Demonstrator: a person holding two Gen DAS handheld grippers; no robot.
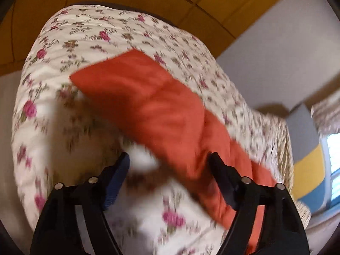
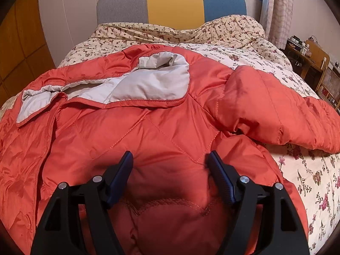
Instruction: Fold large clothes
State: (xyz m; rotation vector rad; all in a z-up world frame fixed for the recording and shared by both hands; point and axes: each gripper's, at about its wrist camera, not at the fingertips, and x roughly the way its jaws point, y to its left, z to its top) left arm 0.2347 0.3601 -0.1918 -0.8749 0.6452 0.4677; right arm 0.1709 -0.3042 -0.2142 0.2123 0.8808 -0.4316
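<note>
An orange padded jacket [image 2: 161,127] with pale grey lining [image 2: 148,80] lies spread on the floral bed cover [image 2: 308,170]. One of its sleeves [image 2: 265,106] is folded across at the right. My right gripper [image 2: 172,157] hovers low over the jacket's quilted body, jaws open, with a bulge of orange fabric between the fingers and no pad pressing on it. The left wrist view is blurred. It shows an orange sleeve [image 1: 153,106] stretched diagonally over the floral cover [image 1: 74,42]. My left gripper [image 1: 170,159] is open, its right finger [image 1: 221,170] beside the sleeve and nothing gripped.
A grey, yellow and blue headboard [image 2: 174,2] stands at the far end of the bed, under a window with curtains [image 2: 278,6]. A wooden desk and chair [image 2: 314,59] are at the right. A yellow wardrobe [image 2: 19,42] lines the left wall.
</note>
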